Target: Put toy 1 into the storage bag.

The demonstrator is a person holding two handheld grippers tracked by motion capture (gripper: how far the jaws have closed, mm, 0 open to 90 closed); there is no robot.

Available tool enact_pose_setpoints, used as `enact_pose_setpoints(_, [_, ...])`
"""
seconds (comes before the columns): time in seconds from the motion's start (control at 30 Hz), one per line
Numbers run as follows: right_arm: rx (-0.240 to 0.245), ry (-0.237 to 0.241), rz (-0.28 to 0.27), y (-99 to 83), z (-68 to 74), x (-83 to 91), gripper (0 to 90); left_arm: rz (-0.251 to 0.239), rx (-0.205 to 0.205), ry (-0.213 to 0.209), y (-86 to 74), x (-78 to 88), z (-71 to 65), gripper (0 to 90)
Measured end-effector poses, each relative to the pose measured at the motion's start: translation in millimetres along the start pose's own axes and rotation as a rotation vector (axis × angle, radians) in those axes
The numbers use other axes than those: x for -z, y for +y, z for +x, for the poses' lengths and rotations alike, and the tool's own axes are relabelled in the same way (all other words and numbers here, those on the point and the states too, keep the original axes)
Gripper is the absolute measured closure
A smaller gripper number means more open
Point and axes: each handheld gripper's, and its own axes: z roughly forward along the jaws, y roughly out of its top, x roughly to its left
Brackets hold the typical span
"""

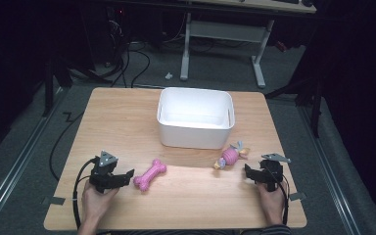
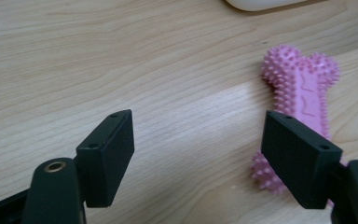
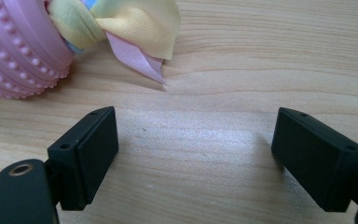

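A pink spiky bone toy (image 1: 150, 174) lies on the wooden table, just right of my left gripper (image 1: 129, 175). In the left gripper view the bone (image 2: 303, 93) sits beside and partly behind the right jaw, and the gripper (image 2: 198, 151) is open with bare wood between its jaws. A pink ridged toy with yellow and pink cloth ends (image 1: 230, 156) lies in front of the white bin (image 1: 196, 117). My right gripper (image 1: 247, 171) rests open to the right of it; in the right gripper view the toy (image 3: 23, 51) is at upper left, ahead of the open gripper (image 3: 196, 149).
The white bin stands at the table's middle back, its inside bare. The table's front edge (image 1: 176, 226) runs just below the person's hands. Cables trail on the floor beyond the far left corner, and a white desk frame (image 1: 223, 39) stands behind.
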Motion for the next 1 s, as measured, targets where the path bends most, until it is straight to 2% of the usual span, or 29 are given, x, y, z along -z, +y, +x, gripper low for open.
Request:
enact_pose_setpoints(0.27, [0.001,0.002,-0.002,-0.1,0.1,-0.1,14.5,0.038,-0.065,-0.044,9.9,-7.1,-20.9,24.9])
enact_pose_setpoints(0.43, [0.001,0.003,-0.002,-0.1,0.1,-0.1,14.5,0.045,-0.091,-0.056,15.2,-10.4,-29.5,25.0])
enact_pose_setpoints(0.6, [0.001,0.003,-0.002,-0.1,0.1,-0.1,14.5,0.077,-0.137,-0.061,23.4,-19.7,-40.3,26.3])
enact_pose_setpoints(0.77, [0.002,0.002,0.000,0.0,0.1,0.0,14.5,0.102,-0.150,-0.071,27.1,-26.9,-45.2,26.8])
enact_pose_setpoints(1.0, [0.002,0.002,0.000,0.0,0.1,0.0,14.5,0.149,-0.164,-0.083,29.6,-41.5,-50.5,33.5])
